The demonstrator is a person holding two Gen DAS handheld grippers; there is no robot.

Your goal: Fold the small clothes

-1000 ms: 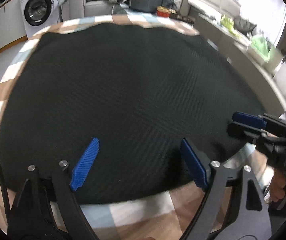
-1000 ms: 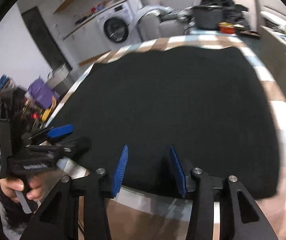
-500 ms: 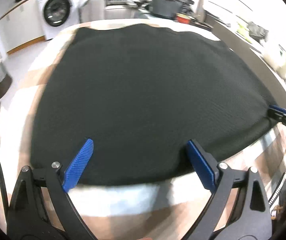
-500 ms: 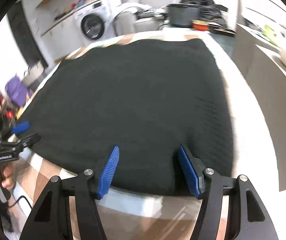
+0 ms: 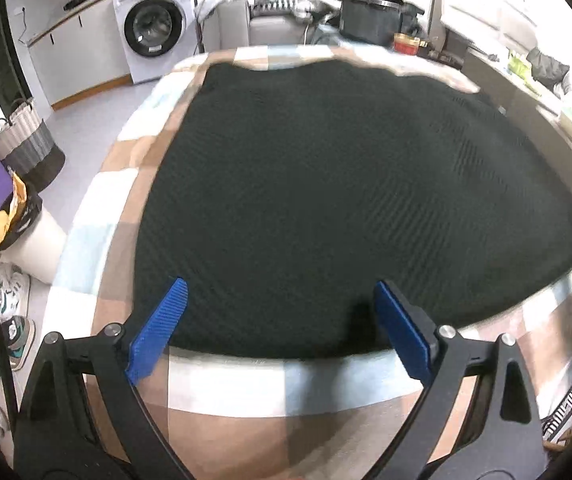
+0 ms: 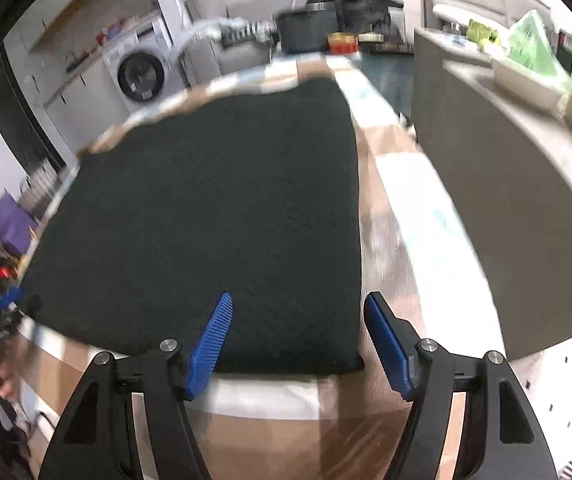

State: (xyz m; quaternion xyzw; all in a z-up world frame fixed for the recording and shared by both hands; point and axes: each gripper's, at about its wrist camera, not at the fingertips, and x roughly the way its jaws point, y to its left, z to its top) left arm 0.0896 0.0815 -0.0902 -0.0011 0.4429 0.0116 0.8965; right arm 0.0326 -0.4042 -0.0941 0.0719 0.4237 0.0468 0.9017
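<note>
Both hand-held grippers, left (image 5: 280, 312) and right (image 6: 297, 320), gape empty over a flat black cloth (image 5: 345, 200), seemingly lengthwise away.

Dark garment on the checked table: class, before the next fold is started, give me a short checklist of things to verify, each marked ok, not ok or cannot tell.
1. Dark garment lies flat and spread: ok.
2. Left tool open, nothing between its jaws: ok.
3. Right tool open after its jaws were just opening, nothing gripped: ok.
4. Near hem reachable, lying on the checked table ahead of both tools: ok.
5. Right tool lined up with the near right corner: ok.
6. Far edge smooth: cannot tell, it looks wavy and blurred.
</note>
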